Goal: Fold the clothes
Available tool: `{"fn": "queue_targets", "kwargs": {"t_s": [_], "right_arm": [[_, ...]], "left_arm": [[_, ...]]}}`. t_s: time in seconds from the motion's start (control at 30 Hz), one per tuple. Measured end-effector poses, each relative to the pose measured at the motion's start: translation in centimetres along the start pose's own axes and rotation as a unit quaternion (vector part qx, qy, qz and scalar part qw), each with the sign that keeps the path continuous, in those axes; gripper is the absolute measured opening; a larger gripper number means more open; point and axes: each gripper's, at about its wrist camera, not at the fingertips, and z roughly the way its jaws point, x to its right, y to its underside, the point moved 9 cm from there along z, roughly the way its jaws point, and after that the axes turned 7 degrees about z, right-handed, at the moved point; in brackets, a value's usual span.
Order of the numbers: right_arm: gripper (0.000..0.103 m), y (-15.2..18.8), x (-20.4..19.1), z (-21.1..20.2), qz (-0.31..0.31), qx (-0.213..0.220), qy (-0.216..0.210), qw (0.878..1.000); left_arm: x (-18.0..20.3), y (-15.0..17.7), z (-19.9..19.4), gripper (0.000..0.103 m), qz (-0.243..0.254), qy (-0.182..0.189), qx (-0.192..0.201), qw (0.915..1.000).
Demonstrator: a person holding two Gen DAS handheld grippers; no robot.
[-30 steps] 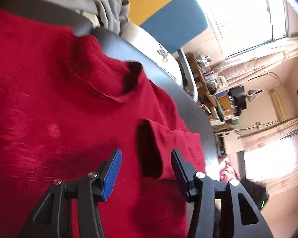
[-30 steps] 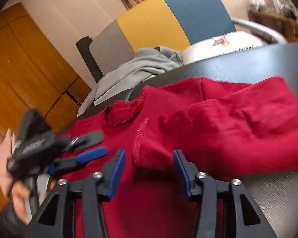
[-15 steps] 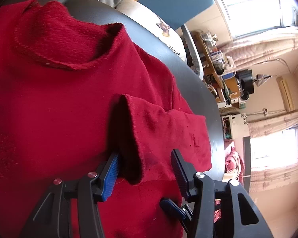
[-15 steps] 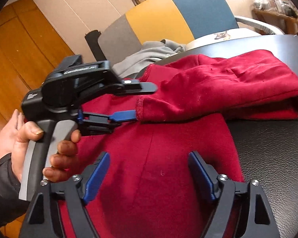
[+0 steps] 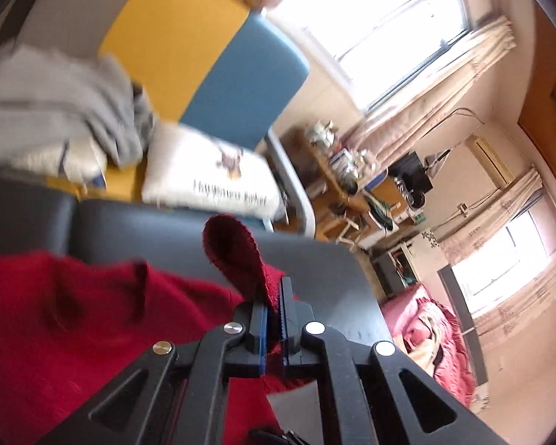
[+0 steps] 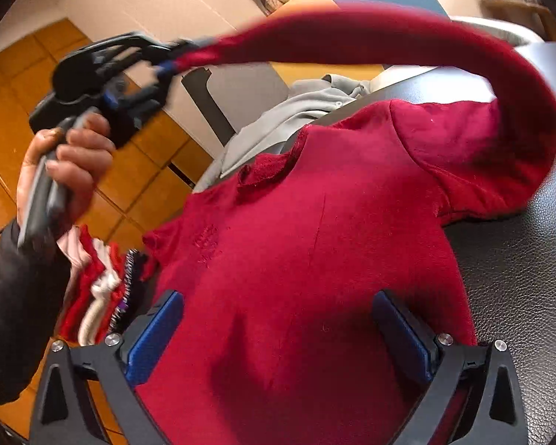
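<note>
A red sweater (image 6: 296,222) lies spread on the dark table (image 6: 519,259), collar toward the far side. My left gripper (image 5: 274,289) is shut on the sweater's sleeve cuff (image 5: 233,248) and holds it lifted off the table. In the right wrist view the sleeve (image 6: 389,37) arcs high over the sweater body to the left gripper (image 6: 170,57), which a hand holds up at the left. My right gripper (image 6: 278,296) hovers low over the sweater's lower body. Its jaws are opening wide and the pads press on nothing.
A grey garment (image 6: 296,111) hangs on the yellow and blue chair (image 5: 204,55) behind the table, beside a white pillow (image 5: 204,178). A stack of folded clothes (image 6: 96,289) sits at the table's left edge. Bare table shows to the right of the sweater.
The left gripper closed on the sleeve cuff and rose, pulling the sleeve up into an arc. The right gripper's jaws spread much wider and it shifted a little over the sweater body.
</note>
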Motion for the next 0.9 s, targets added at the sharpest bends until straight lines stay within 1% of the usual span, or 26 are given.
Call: {"fn": "queue_targets", "kwargs": {"t_s": [0.03, 0.07, 0.2, 0.27, 0.3, 0.37, 0.4, 0.43, 0.47, 0.5, 0.53, 0.57, 0.67, 0.77, 0.83, 0.9], "right_arm": [[0.103, -0.3, 0.2, -0.1, 0.015, 0.004, -0.002, 1.000], [0.103, -0.6, 0.3, -0.2, 0.030, 0.010, -0.003, 1.000], [0.103, -3.4, 1.0, -1.9, 0.078, 0.078, -0.008, 0.994], [0.103, -4.5, 0.6, -1.9, 0.082, 0.084, -0.028, 0.993], [0.103, -5.0, 0.6, -1.6, 0.094, 0.085, -0.037, 0.991], [0.103, -6.2, 1.1, -1.1, 0.138, 0.090, -0.055, 0.985], [0.103, -6.7, 1.9, -0.9, 0.178, 0.099, -0.071, 0.976], [0.103, -7.2, 2.7, -0.7, 0.221, 0.109, -0.088, 0.965], [0.103, -7.5, 3.6, -0.6, 0.263, 0.118, -0.107, 0.952], [0.103, -7.6, 4.1, -0.5, 0.284, 0.124, -0.117, 0.943], [0.103, -7.8, 4.6, -0.4, 0.297, 0.132, -0.122, 0.938], [0.103, -8.0, 5.1, -0.4, 0.309, 0.141, -0.126, 0.932], [0.103, -8.6, 5.4, -0.3, 0.318, 0.154, -0.127, 0.927], [0.103, -8.7, 5.3, -0.2, 0.319, 0.151, -0.124, 0.927], [0.103, -8.5, 5.1, -0.4, 0.319, 0.150, -0.124, 0.928], [0.103, -8.3, 4.9, -0.6, 0.320, 0.148, -0.125, 0.928]], "left_arm": [[0.1, -0.7, -0.9, 0.003, 0.006, -0.003, 0.007, 0.9999], [0.2, -0.7, -1.6, 0.003, 0.010, -0.006, 0.011, 0.9999], [-0.3, -0.5, -4.3, 0.003, 0.017, -0.009, 0.023, 0.9995], [-0.8, -0.3, -5.2, 0.003, 0.018, -0.012, 0.028, 0.9994], [-1.2, -0.3, -5.7, 0.003, 0.016, -0.014, 0.035, 0.9992], [-2.0, -0.3, -6.7, 0.003, 0.010, -0.016, 0.049, 0.9986], [-2.5, -0.3, -7.3, 0.003, 0.007, -0.019, 0.057, 0.9982], [-3.2, -0.1, -8.1, 0.003, 0.003, -0.024, 0.066, 0.9975], [-4.0, 0.1, -8.9, 0.003, 0.000, -0.030, 0.074, 0.9968], [-4.9, 0.3, -9.5, 0.003, -0.003, -0.036, 0.078, 0.9963], [-5.9, 0.7, -10.0, 0.003, -0.007, -0.043, 0.079, 0.9959], [-7.1, 1.4, -10.3, 0.003, -0.013, -0.052, 0.075, 0.9957], [-10.9, 4.0, -10.4, 0.003, -0.039, -0.077, 0.056, 0.9947], [-14.9, 7.6, -10.3, 0.003, -0.077, -0.096, 0.038, 0.9916], [-17.3, 10.0, -10.2, 0.003, -0.101, -0.113, 0.025, 0.9882], [-19.5, 12.6, -10.1, 0.003, -0.114, -0.134, 0.009, 0.9844]]}}
